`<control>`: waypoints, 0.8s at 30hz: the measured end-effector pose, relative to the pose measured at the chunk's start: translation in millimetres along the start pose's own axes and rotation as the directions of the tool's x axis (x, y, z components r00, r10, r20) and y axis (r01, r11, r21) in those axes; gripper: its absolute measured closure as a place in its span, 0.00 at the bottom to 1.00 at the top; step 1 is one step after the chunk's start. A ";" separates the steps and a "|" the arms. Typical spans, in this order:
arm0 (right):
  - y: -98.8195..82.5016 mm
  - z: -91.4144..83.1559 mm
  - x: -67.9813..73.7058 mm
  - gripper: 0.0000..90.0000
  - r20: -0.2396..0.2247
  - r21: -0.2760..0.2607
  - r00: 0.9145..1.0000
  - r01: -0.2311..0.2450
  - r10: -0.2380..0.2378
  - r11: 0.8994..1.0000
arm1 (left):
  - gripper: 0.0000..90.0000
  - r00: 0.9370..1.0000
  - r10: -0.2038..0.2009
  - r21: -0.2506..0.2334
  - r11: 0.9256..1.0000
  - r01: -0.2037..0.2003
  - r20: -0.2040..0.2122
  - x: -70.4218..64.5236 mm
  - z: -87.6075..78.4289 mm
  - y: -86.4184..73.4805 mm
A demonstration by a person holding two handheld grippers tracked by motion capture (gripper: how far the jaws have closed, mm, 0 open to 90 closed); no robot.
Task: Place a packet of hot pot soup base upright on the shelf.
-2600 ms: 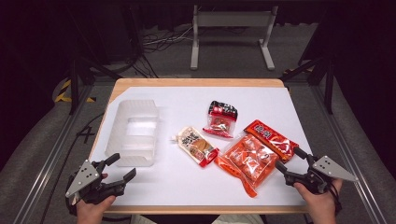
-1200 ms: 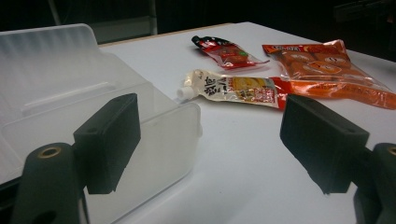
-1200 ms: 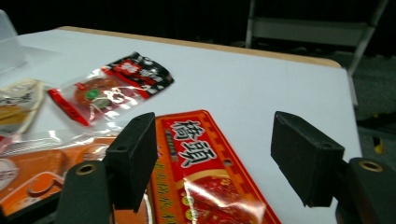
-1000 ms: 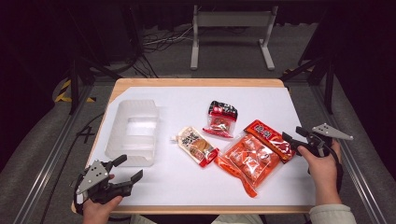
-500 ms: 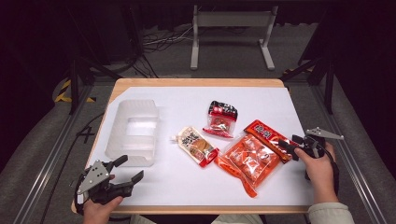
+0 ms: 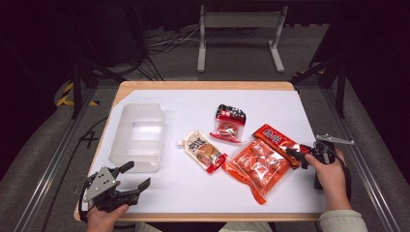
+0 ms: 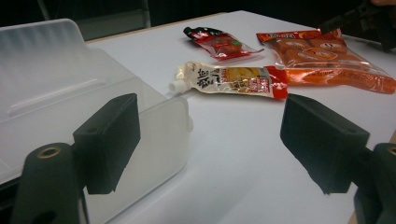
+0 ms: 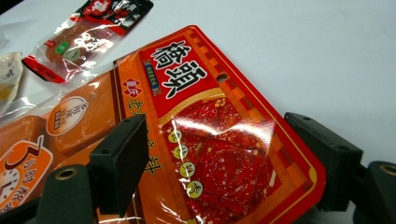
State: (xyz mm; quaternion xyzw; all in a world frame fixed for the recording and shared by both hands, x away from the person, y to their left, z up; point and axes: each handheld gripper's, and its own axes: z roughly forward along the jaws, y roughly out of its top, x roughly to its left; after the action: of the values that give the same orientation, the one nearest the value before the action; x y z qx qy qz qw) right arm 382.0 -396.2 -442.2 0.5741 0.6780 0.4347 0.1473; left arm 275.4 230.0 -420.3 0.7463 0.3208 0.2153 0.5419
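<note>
Red snack packet [image 8: 210, 140] lies between the open right tongs [image 8: 224, 168].

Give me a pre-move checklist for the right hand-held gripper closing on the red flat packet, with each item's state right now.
1. Right hand-held gripper is open: ok, its jaws stand wide apart.
2. Red flat packet lies between the jaws: ok, its near end sits in the gap.
3. Jaws already touch the packet: cannot tell; the height above it is unclear.
4. Packet is free of its neighbours: not ok, its edge overlaps the big orange bag.
5. Left hand-held gripper is out of the way: ok, it is open at the table's near left corner, by the clear plastic box.
6. Box is ready to receive: cannot tell; nothing visible inside it.
</note>
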 end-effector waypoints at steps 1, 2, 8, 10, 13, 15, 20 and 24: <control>0.2 -1.4 0.8 0.34 0.001 -0.009 1.000 0.002 -0.002 1.000 | 0.23 1.000 -0.001 0.000 1.000 0.001 0.000 0.0 0.0 0.0; 1.1 -4.3 2.5 0.41 0.009 -0.019 1.000 0.021 -0.021 1.000 | 0.23 1.000 -0.003 0.000 1.000 0.003 0.000 0.1 -0.2 0.0; 6.3 -15.8 13.4 0.62 0.009 -0.046 0.995 0.095 -0.095 0.994 | 0.23 1.000 -0.005 -0.001 1.000 0.005 0.001 0.1 0.1 0.3; 5.1 -14.5 11.8 0.65 -0.005 -0.044 0.996 0.093 -0.093 0.995 | 0.23 1.000 -0.006 -0.001 1.000 0.006 0.003 -0.3 0.3 0.2; 2.6 -11.8 8.4 0.70 -0.007 -0.048 0.996 0.086 -0.086 0.995 | 0.23 1.000 -0.001 0.006 1.000 0.001 0.005 -0.1 0.5 0.3; 1.1 -10.2 7.3 0.75 -0.003 -0.047 0.997 0.082 -0.082 0.996 | 0.23 1.000 -0.007 0.001 1.000 0.007 0.004 -0.4 1.0 0.1; -0.2 -7.8 8.4 0.99 0.004 -0.005 0.992 0.125 -0.125 0.992 | 0.23 1.000 -0.006 0.000 1.000 0.006 0.004 -0.6 1.7 0.1; 2.0 -9.5 12.0 1.00 -0.002 -0.004 0.989 0.145 -0.145 0.989 | 0.23 1.000 -0.009 -0.008 1.000 0.009 0.006 -0.5 2.1 0.1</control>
State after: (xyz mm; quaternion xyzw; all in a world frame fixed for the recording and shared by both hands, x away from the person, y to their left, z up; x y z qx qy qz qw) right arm 373.1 -389.3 -431.5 0.5226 0.7171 0.4249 0.1789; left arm 276.5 228.2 -420.9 0.7433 0.3218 0.2117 0.5470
